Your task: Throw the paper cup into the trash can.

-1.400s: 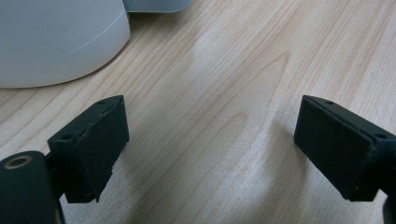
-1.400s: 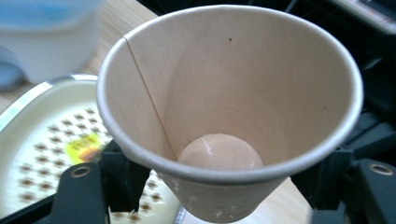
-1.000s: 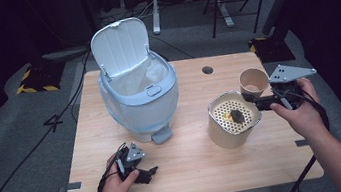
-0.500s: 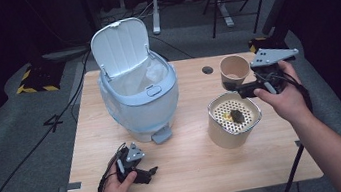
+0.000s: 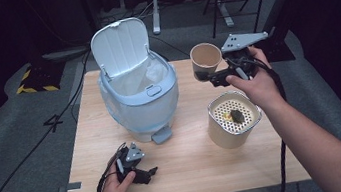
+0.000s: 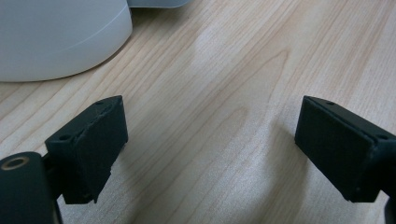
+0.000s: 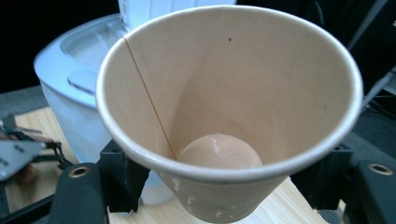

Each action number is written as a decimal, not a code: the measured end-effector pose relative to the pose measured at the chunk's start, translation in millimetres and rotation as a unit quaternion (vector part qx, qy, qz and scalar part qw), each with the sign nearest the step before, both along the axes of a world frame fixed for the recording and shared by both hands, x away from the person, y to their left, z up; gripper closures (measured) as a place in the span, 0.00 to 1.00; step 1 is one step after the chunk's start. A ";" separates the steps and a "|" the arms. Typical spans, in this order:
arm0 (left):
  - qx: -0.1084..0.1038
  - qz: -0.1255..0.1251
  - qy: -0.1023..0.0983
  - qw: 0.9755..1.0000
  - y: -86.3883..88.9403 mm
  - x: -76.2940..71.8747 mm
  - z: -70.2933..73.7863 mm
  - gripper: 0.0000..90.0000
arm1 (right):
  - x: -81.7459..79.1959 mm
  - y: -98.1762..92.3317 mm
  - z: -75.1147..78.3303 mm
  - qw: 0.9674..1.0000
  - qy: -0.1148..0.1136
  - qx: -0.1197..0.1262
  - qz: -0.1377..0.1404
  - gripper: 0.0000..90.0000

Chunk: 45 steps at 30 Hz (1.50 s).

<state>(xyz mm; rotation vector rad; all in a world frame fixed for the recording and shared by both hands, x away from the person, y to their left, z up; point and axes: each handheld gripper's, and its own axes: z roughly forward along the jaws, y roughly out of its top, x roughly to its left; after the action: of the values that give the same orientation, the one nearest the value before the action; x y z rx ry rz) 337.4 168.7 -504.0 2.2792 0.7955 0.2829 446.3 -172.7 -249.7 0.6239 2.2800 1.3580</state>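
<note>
A brown paper cup (image 5: 205, 58) is held upright above the table's far right part, with my right gripper (image 5: 204, 75) shut on its lower wall. In the right gripper view the cup (image 7: 224, 116) is empty, and a black jaw presses on each side of it. A pale blue pedal bin (image 5: 140, 95) stands left of the cup with its lid up and a white liner inside. My left gripper (image 5: 144, 175) rests open on the table near the front edge, in front of the bin. Its jaws stand wide apart over bare wood (image 6: 210, 149).
A cream canister (image 5: 232, 120) with a perforated insert and some dark and yellow scraps stands on the wooden table (image 5: 194, 173) just below the right hand. The bin's pedal (image 5: 162, 135) sticks out toward the front. Chairs and cables lie on the dark floor beyond.
My right gripper has carried the paper cup up and to the left, from beside the canister toward the open bin. The left gripper has stayed where it was.
</note>
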 end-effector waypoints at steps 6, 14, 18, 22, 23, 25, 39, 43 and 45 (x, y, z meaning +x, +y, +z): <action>0.000 -0.002 0.001 1.000 0.0 2.2 -0.1 0.10 | 5.6 24.4 3.5 1.000 0.000 0.010 0.009 0.32; 0.002 -0.004 0.002 1.000 -0.5 3.3 -0.3 0.09 | 17.8 55.5 6.5 0.999 -0.004 0.039 0.016 0.32; 0.002 -0.005 0.002 1.000 -0.5 3.5 -0.3 0.08 | 24.1 70.3 6.8 0.999 -0.001 0.049 0.019 0.32; 0.002 -0.005 0.001 1.000 -0.5 3.5 -0.3 0.08 | 30.2 85.1 4.0 0.998 0.012 0.058 0.026 0.32; 0.002 -0.005 0.002 1.000 -0.5 3.5 -0.3 0.08 | 31.2 87.7 3.3 0.998 0.014 0.058 0.028 0.32; 0.001 -0.005 0.002 1.000 -0.6 3.5 -0.3 0.08 | 33.8 94.4 1.3 0.998 0.018 0.060 0.032 0.32; 0.002 -0.007 0.000 1.000 -0.5 4.2 -0.4 0.08 | 45.8 137.7 -15.9 0.998 0.043 0.013 0.045 0.32; 0.003 -0.008 -0.001 1.000 -0.2 4.3 -0.4 0.08 | 47.4 145.3 -19.0 0.998 0.038 0.010 0.056 0.16; 0.003 -0.009 -0.001 1.000 -0.1 4.3 -0.4 0.08 | 45.9 148.4 -19.3 0.998 0.032 0.019 0.045 0.07</action>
<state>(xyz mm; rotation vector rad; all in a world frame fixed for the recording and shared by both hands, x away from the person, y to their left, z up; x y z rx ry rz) 341.8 168.6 -504.5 2.2906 0.7729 0.2790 492.3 -24.3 -269.0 0.5924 2.3639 1.4451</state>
